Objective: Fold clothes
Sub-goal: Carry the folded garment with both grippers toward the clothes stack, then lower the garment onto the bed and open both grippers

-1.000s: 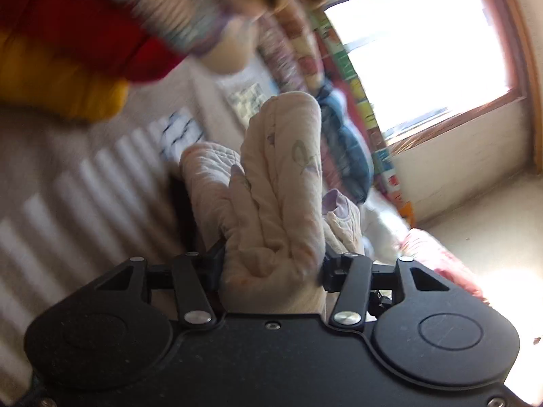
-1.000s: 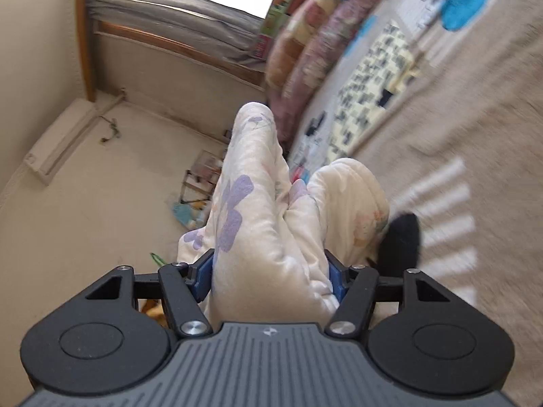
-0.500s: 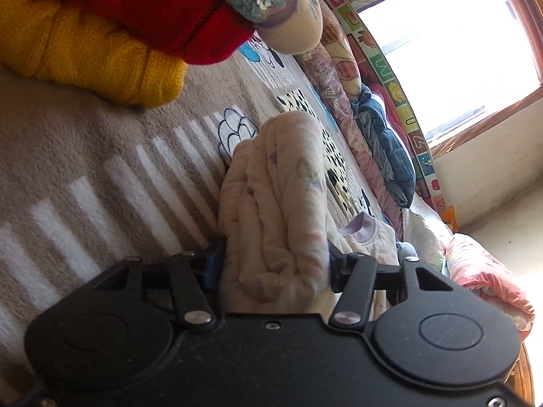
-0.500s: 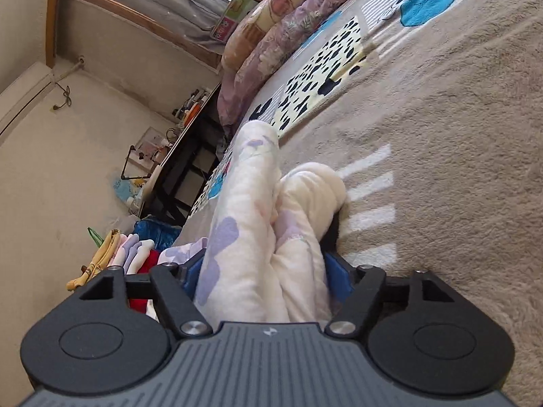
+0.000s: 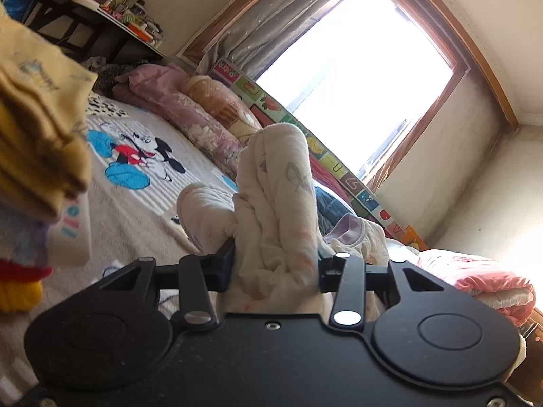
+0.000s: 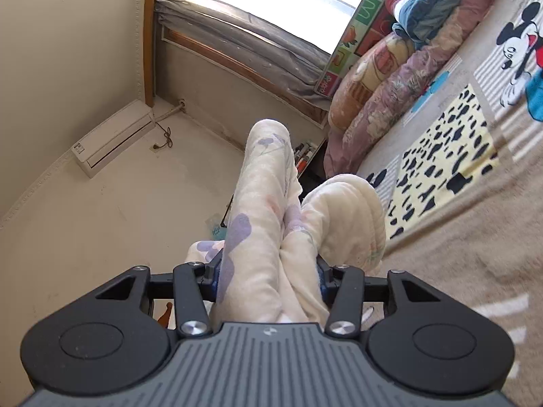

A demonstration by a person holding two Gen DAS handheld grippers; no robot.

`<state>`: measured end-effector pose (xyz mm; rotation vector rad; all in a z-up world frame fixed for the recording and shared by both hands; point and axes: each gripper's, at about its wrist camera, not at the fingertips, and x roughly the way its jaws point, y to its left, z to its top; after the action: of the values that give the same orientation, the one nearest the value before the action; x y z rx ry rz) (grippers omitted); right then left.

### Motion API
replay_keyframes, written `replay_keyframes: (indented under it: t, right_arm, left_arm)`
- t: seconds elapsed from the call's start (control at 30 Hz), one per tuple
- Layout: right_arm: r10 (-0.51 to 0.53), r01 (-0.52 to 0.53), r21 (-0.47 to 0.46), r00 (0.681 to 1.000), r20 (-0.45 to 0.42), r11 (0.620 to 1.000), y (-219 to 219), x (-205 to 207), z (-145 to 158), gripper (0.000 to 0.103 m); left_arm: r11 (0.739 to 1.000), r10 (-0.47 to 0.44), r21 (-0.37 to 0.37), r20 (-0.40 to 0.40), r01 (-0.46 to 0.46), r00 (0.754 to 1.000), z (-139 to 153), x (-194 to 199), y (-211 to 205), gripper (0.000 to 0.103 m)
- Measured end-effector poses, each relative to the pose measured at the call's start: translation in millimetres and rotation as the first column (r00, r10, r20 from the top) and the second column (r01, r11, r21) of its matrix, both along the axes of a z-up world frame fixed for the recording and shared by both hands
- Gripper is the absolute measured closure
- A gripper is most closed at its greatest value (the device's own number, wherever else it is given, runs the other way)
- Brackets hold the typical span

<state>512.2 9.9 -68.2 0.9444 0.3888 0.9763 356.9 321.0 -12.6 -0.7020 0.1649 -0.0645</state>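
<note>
Both claws clamped on one bunched garment, carried above the bed for the next fold.

Left wrist view: my left gripper (image 5: 276, 264) has just tightened, jaws pressed on the cream, quilted, pastel-printed cotton garment (image 5: 281, 203), which stands bunched upright clear of the beige cartoon-print blanket (image 5: 135, 183); hold it away from the stacked yellow folded clothes (image 5: 37, 129) beside it. Right wrist view: my right gripper (image 6: 268, 271) has likewise just tightened, jaws pinching the same garment (image 6: 261, 210). I judge the step is done well by keeping both grips firm and lowering both ends evenly onto the blanket (image 6: 475, 237).
</note>
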Motion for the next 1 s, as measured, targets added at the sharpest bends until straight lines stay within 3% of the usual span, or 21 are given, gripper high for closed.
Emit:
replay_keyframes:
  t: [0.03,0.07,0.1,0.13,0.17,0.2,0.23,0.27,0.33,0.4,0.43,0.5,0.6,0.7,0.77,0.8,0.9,1.0]
  right_arm:
    - [-0.009,0.008,0.009,1.000,0.014,1.000,1.6,9.0,2.0,0.054]
    - [-0.017,0.017,0.012,1.000,0.021,1.000,3.9,17.0,2.2,0.054]
    - [-0.026,0.026,-0.011,1.000,-0.011,1.000,9.0,27.5,-3.3,0.054]
    - [-0.037,0.032,-0.060,0.996,-0.082,0.998,17.0,40.5,-14.7,0.044]
    - [-0.051,0.035,-0.109,0.987,-0.151,0.993,25.0,53.6,-26.1,0.029]
    - [-0.068,0.028,-0.179,0.973,-0.221,0.983,34.3,64.2,-39.0,0.027]
    - [-0.086,0.013,-0.263,0.959,-0.270,0.965,43.5,69.5,-50.7,0.026]
    - [-0.097,0.008,-0.313,0.958,-0.270,0.950,47.6,68.4,-56.4,0.026]
    - [-0.107,0.040,-0.285,0.969,-0.222,0.958,37.0,56.1,-58.2,0.026]
    - [-0.137,0.085,-0.245,0.969,-0.205,0.966,19.0,42.6,-58.1,0.025]
    - [-0.160,0.115,-0.234,0.970,-0.185,0.965,9.4,34.6,-57.3,0.025]
    - [-0.191,0.157,-0.225,0.972,-0.135,0.961,-7.2,15.7,-52.8,0.026]
    - [-0.159,0.127,-0.223,0.978,-0.133,0.966,-16.2,-2.8,-48.1,0.026]
    - [-0.130,0.087,-0.313,0.984,-0.119,0.946,-12.3,-18.6,-35.6,0.026]
    - [-0.112,0.059,-0.361,0.986,-0.127,0.931,-9.0,-33.3,-25.9,0.020]
    - [-0.105,0.049,-0.385,0.987,-0.126,0.922,-7.6,-42.5,-20.1,0.018]
    - [-0.093,0.039,-0.464,0.991,-0.094,0.885,-5.0,-74.8,1.3,0.010]
    - [-0.096,0.053,-0.556,0.994,-0.049,0.830,-2.4,-105.0,25.9,0.002]
  left_arm:
    - [1.000,0.004,0.006,0.006,-0.004,1.000,2.3,9.2,1.1,0.060]
    - [0.999,0.036,0.009,-0.042,-0.035,0.998,0.4,20.9,2.4,0.056]
    - [0.997,0.083,0.022,-0.154,-0.081,0.985,-4.4,36.0,1.2,0.044]
    - [0.990,0.134,0.078,-0.308,-0.116,0.942,-12.5,49.2,-3.1,0.038]
    - [0.980,0.191,0.147,-0.457,-0.138,0.869,-21.2,61.8,-8.0,0.036]
    - [0.967,0.225,0.215,-0.472,-0.136,0.853,-26.3,60.1,-17.3,0.037]
    - [0.951,0.253,0.282,-0.457,-0.130,0.853,-30.5,55.3,-27.6,0.037]
    - [0.936,0.262,0.329,-0.414,-0.125,0.872,-30.0,46.6,-37.6,0.037]
    - [0.882,0.316,0.446,-0.325,-0.150,0.891,-26.0,28.4,-56.5,0.037]
    - [0.851,0.308,0.501,-0.239,-0.155,0.921,-27.4,9.6,-66.9,0.037]
    - [0.853,0.288,0.503,-0.233,-0.138,0.929,-30.1,7.8,-68.3,0.038]
    - [0.862,0.243,0.497,-0.237,-0.097,0.941,-36.3,7.7,-69.7,0.050]
    - [0.901,0.217,0.425,-0.270,-0.086,0.938,-40.5,0.1,-64.3,0.050]
    - [0.917,0.192,0.393,-0.299,-0.062,0.935,-35.8,-21.4,-69.6,0.038]
    - [0.929,0.182,0.366,-0.324,-0.054,0.929,-29.5,-39.2,-73.5,0.033]
    - [0.935,0.177,0.352,-0.336,-0.052,0.925,-26.3,-47.9,-75.3,0.026]
    - [0.941,0.174,0.335,-0.347,-0.051,0.922,-14.8,-76.3,-83.3,0.012]
    - [0.934,0.175,0.353,-0.344,-0.046,0.922,-2.6,-103.4,-93.7,0.007]
